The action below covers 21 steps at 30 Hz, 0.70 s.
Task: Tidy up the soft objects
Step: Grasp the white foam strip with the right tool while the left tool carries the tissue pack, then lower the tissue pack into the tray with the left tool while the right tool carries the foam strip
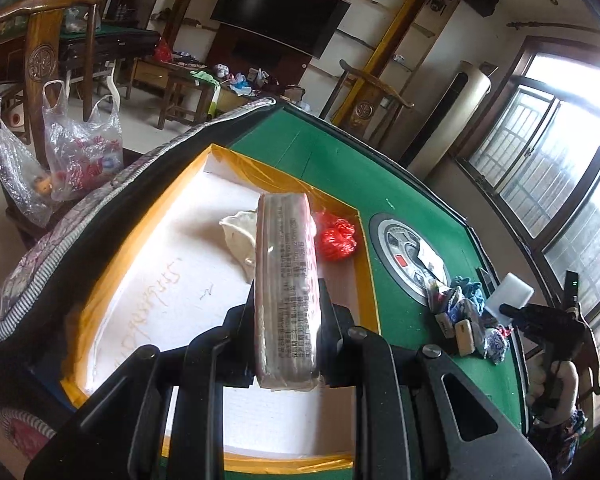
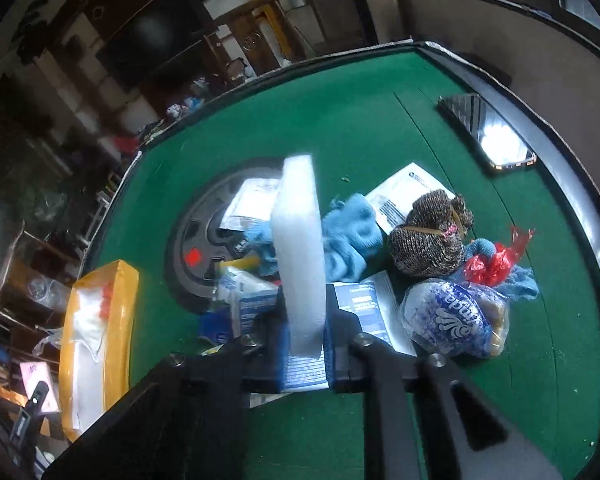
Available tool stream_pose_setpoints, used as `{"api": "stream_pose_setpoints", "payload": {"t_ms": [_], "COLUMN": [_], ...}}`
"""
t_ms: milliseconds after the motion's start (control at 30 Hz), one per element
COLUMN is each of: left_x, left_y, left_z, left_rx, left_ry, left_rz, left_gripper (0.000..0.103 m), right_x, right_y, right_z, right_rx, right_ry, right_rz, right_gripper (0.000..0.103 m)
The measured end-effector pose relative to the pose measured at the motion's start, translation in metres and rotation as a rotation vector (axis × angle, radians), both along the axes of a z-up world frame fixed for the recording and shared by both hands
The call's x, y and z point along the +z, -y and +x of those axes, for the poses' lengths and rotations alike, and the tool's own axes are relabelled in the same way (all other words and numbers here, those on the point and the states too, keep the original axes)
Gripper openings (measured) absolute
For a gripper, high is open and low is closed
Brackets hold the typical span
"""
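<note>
Green felt covers the worktop (image 2: 380, 128). Left tongs (image 1: 288, 312) clamp a flat plastic-wrapped tissue pack (image 1: 286, 280) above the yellow-rimmed white tray (image 1: 148, 280), where a cream cloth (image 1: 240, 240) and red crumpled bag (image 1: 336, 238) lie. Right tongs (image 2: 304, 328) grip a white foam slab (image 2: 300, 248); a heap of soft items (image 2: 428, 264) to the right remains unsorted.

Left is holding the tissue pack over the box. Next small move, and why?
Probably lower the left gripper a little and open it. Its jaws are shut on the tissue pack, which hangs over the white floor of the yellow-rimmed box, beside the cream cloth and red bag already inside. The right gripper holds a white foam block over the pile, so it can wait.
</note>
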State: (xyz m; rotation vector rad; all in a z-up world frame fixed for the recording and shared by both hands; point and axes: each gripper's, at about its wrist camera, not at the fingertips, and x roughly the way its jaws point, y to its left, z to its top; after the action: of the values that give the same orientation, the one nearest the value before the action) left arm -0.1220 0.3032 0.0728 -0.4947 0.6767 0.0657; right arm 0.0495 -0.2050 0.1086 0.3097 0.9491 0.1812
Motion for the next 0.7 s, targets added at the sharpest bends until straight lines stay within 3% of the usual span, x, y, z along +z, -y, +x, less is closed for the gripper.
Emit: {"api": "stream_pose_setpoints", "payload": {"t_ms": [267,467,700], "left_x": [-0.010,-0.039,-0.058], "left_y": [-0.019,-0.031,-0.038], "left_z": [0.043,0.081,0.123], "left_rx": [-0.004,-0.011,0.003], "left_ry": [-0.130,-0.271,-0.392], "left_rz": [0.107,0.122,0.128], "left_gripper": [0.020,0.020,0.020], "right_x": [0.035,0.009,-0.028], "right_y": [-0.091,-0.189,-0.276], "right_z": [-0.021,-0.027,-0.036], "right_rx": [0.230,0.478,0.630], "right_ry": [0.088,-0.015,-0.088], "right_rz": [0.040,0.120,0.081], "right_gripper": [0.013,0.013,0.013]}}
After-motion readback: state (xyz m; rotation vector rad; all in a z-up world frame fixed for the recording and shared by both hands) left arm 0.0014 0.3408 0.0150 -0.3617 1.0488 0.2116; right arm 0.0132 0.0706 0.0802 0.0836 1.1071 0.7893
